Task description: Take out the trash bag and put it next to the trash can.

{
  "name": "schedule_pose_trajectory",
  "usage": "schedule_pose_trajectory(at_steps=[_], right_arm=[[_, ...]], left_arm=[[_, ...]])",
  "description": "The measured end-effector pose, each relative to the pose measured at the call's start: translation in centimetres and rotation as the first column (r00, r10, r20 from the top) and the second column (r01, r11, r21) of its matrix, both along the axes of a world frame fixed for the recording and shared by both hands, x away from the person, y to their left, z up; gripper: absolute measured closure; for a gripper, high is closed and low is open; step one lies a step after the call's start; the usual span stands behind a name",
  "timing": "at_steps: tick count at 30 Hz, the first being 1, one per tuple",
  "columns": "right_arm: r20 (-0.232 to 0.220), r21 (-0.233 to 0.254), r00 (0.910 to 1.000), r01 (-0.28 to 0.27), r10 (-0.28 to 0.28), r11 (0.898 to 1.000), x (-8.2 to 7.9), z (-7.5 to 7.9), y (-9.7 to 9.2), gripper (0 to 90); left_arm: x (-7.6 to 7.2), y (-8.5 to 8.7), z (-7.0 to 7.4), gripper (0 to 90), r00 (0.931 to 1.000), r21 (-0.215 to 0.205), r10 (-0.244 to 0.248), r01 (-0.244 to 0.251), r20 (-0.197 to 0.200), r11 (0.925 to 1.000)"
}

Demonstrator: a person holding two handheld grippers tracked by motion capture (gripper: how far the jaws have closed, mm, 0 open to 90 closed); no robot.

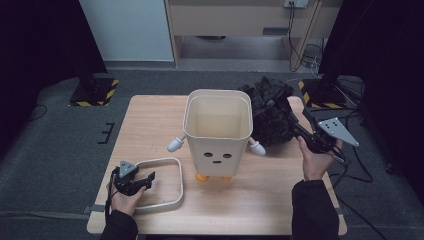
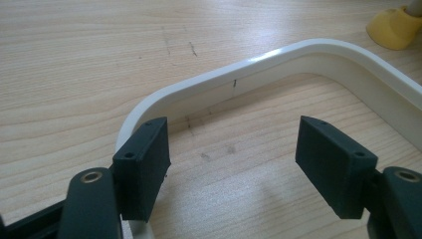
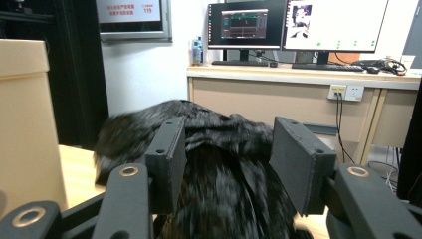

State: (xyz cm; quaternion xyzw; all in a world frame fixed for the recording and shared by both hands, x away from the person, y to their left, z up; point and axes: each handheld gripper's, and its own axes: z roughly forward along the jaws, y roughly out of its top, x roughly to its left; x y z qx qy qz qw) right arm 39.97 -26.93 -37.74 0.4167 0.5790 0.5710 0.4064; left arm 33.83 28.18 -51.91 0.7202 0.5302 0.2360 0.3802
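Hovering at the tabletop's (image 1: 150, 112) far right corner, the right gripper's (image 1: 280, 111) fingers are standing half-open around the black furry bundle (image 1: 267, 100). The left gripper's (image 1: 142, 181) fingers are gaping empty over the white frame (image 1: 172, 162).

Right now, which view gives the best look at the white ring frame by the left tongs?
The high view: the white ring frame lies flat on the table with nearly its whole rounded-square outline visible, the left tongs over its near left part. The left gripper view shows one curved corner close up. The right gripper view faces the black bag.
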Motion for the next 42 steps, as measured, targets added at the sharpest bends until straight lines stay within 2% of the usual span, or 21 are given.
schedule_pose_trajectory(at_steps=[12, 17, 23, 29, 34, 39, 42], right_arm=[[0.007, -0.01, 0.9999, -0.009, 0.009, 1.0, -1.3, -0.3, 0.2, 37.6], [-0.007, -0.015, 0.9999, -0.011, 0.011, 1.0, -1.7, -0.7, 0.1, 32.0], [-0.056, -0.048, 0.9981, -0.028, 0.026, 0.998, -2.3, -1.7, 0.4, 28.3], [-0.109, -0.06, 0.9932, -0.048, 0.042, 0.997, -2.7, -3.1, 0.5, 27.0], [-0.158, -0.08, 0.9865, -0.055, 0.042, 0.995, -3.2, -4.5, 0.0, 27.9], [-0.204, -0.061, 0.9777, -0.063, 0.049, 0.996, -3.7, -5.9, -0.6, 28.7], [-0.227, -0.059, 0.9728, -0.061, 0.046, 0.996, -3.9, -6.9, -1.0, 28.8]], left_arm=[[-0.5, 1.2, 0.9, 31.4, 0.9989, -0.04, 0.03, -0.029, 0.037, 0.9988], [-0.7, 2.0, 1.1, 31.0, 0.9976, -0.063, 0.044, -0.04, 0.053, 0.9972], [-1.0, 2.8, 1.2, 31.8, 0.9969, -0.085, 0.05, -0.044, 0.061, 0.9954], [-1.1, 3.2, 1.4, 31.8, 0.9965, -0.058, 0.046, -0.042, 0.07, 0.9975], [-0.9, 3.6, 1.6, 33.5, 0.9963, -0.037, 0.012, -0.009, 0.085, 0.9993], [-0.2, 3.9, 1.6, 39.1, 0.9947, -0.039, -0.042, 0.046, 0.094, 0.9982], [0.3, 4.0, 1.6, 41.5, 0.9926, -0.024, -0.069, 0.072, 0.1, 0.9971]])
